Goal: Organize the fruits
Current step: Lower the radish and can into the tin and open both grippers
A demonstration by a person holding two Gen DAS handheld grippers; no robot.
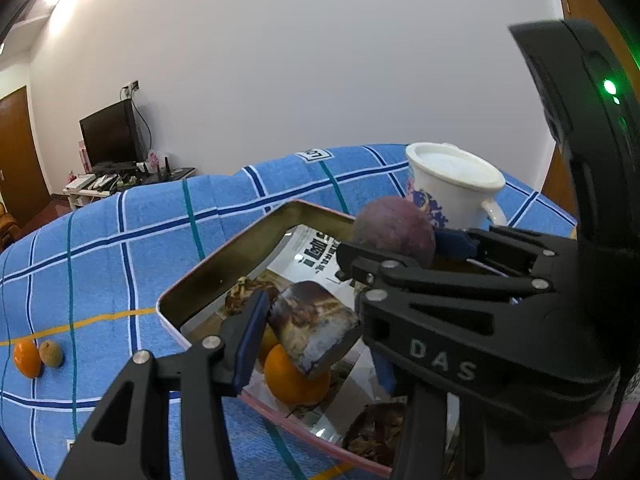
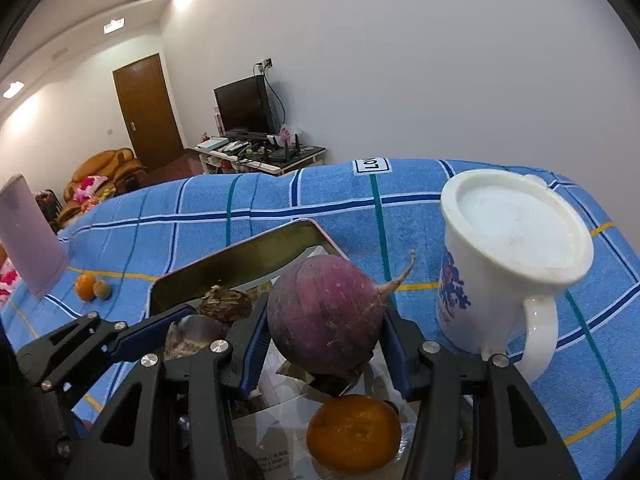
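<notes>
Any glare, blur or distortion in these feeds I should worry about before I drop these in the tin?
Left wrist: green LED flare at right edge, ceiling lights blown out, fisheye bends the tin; held chunk sharp. Right wrist: radish sharp, cup stretched by fisheye, orange in shadow.

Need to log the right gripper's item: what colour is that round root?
Purple-red root, paler at its tail, shut in the right gripper; clearest in the right wrist view.

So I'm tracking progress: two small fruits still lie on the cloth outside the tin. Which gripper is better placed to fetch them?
Probably left. The left gripper is nearer the loose orange and greenish fruit, though it must first release its dark chunk. The right gripper clamps the purple root.
</notes>
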